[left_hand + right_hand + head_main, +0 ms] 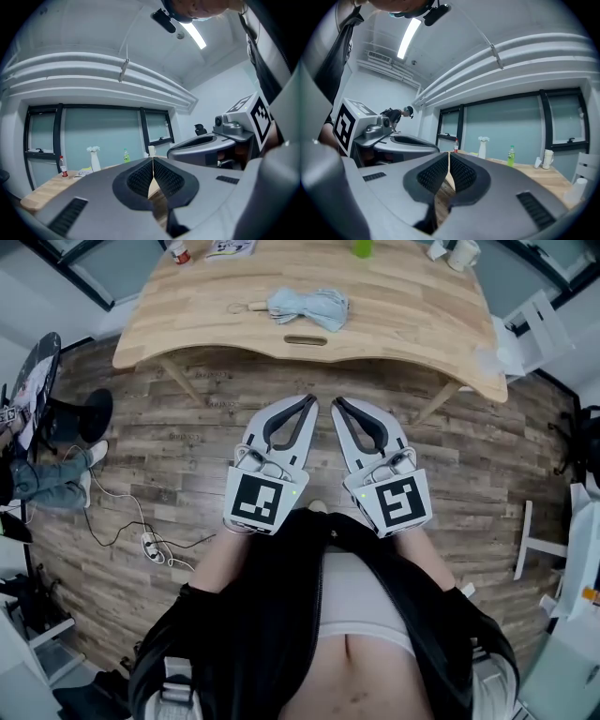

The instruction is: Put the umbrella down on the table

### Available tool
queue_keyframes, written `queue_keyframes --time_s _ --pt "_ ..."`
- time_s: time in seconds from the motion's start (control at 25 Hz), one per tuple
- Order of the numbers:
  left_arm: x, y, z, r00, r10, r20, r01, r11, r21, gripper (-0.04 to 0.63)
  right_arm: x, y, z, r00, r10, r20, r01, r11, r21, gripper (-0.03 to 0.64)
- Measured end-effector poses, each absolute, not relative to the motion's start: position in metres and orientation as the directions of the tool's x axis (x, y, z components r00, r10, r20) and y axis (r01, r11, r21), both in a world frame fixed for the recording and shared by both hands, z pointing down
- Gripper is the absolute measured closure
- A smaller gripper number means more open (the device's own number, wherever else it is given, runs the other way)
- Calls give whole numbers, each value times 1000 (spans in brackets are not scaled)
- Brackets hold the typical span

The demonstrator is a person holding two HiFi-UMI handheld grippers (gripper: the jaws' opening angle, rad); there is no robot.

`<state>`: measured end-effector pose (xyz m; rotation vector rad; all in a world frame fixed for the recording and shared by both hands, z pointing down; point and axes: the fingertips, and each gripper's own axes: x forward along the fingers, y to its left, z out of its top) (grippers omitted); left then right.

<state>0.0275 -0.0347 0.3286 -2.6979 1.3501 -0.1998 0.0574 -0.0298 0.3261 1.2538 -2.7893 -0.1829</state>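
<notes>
A folded pale-blue umbrella (309,306) with a wooden handle lies on the wooden table (394,324), near its front edge. I hold both grippers side by side over the plank floor, short of the table and pointing towards it. The left gripper (309,401) is shut with nothing between its fingers, and its pads meet in the left gripper view (153,161). The right gripper (337,403) is likewise shut and empty, its ribbed pads close together in the right gripper view (448,157). Neither gripper touches the umbrella.
At the table's far edge stand a green bottle (362,247), a red-capped bottle (178,253), a booklet (231,247) and white cups (461,253). A white chair (530,324) stands right of the table. A seated person's legs (47,474) and a power strip (150,545) with cable are at the left.
</notes>
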Motion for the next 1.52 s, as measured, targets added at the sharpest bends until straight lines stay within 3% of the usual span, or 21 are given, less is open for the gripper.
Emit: queue_keyframes --time_s 1.52 --pt "-44 196 327 646 -762 49 -747 -644 -167 588 -24 205 323 -614 -789 23 -784 613 92 583"
